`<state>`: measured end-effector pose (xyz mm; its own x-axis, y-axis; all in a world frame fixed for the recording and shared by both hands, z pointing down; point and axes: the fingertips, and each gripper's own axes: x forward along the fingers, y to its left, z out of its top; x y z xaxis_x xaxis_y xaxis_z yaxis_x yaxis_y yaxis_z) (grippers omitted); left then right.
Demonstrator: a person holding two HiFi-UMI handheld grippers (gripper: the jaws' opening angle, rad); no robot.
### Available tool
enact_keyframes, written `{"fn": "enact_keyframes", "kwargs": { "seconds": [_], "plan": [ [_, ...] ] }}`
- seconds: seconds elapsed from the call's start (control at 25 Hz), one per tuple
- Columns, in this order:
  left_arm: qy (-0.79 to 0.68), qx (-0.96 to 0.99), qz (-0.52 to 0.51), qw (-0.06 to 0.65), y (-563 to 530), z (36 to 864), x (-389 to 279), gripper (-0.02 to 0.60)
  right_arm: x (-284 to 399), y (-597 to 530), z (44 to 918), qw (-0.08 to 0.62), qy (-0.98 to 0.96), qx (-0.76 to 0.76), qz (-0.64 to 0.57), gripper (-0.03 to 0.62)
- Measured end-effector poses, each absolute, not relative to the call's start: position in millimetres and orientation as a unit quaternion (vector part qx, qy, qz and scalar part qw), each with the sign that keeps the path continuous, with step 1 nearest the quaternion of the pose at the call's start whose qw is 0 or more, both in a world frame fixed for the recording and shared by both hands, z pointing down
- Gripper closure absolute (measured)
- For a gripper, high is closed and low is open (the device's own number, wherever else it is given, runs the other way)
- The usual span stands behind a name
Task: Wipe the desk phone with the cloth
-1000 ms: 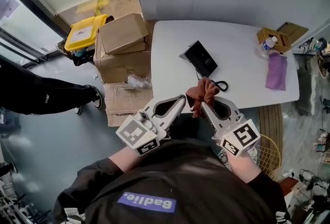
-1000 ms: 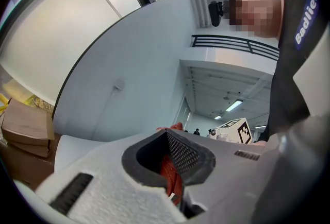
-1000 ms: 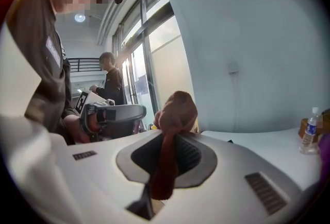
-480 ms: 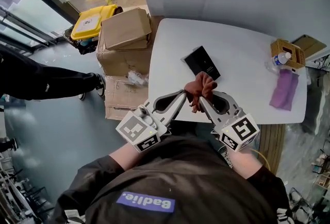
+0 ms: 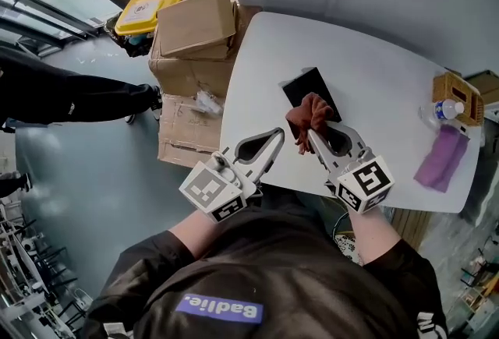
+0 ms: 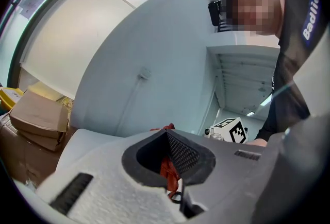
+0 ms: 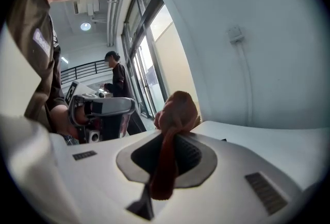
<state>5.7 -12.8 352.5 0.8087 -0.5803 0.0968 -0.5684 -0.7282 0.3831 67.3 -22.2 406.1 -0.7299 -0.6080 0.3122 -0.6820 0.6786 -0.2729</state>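
The desk phone (image 5: 308, 88) is a flat black slab with a dull face, lying on the white counter (image 5: 374, 80) near its left part. Its near end is covered by the cloth (image 5: 310, 111), a crumpled red-brown bunch that hangs just above it. I cannot tell whether cloth and phone touch. The right gripper (image 5: 312, 135) has its jaws pressed on a strip of this cloth, and the bunch stands out beyond their tips. The left gripper (image 5: 277, 135) is just beside, to the left, with jaws closed together on nothing.

At the far right of the counter stands a small woven basket (image 5: 454, 86). A clear water bottle (image 5: 441, 110) lies against its near side; if it is partly inside, this I cannot tell. A purple cloth (image 5: 443, 158) lies near them.

The long axis of the phone runs away from the person, and the far end leans a little to the left.
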Motion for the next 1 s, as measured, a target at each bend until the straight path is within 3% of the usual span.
{"fn": "enact_keyframes", "kwargs": {
  "seconds": [1.0],
  "plan": [
    [-0.353, 0.903, 0.032, 0.244, -81, 435, -4, 0.568, 55, -123, 537, 0.219, -0.895, 0.327, 0.209, 0.545]
  ]
}}
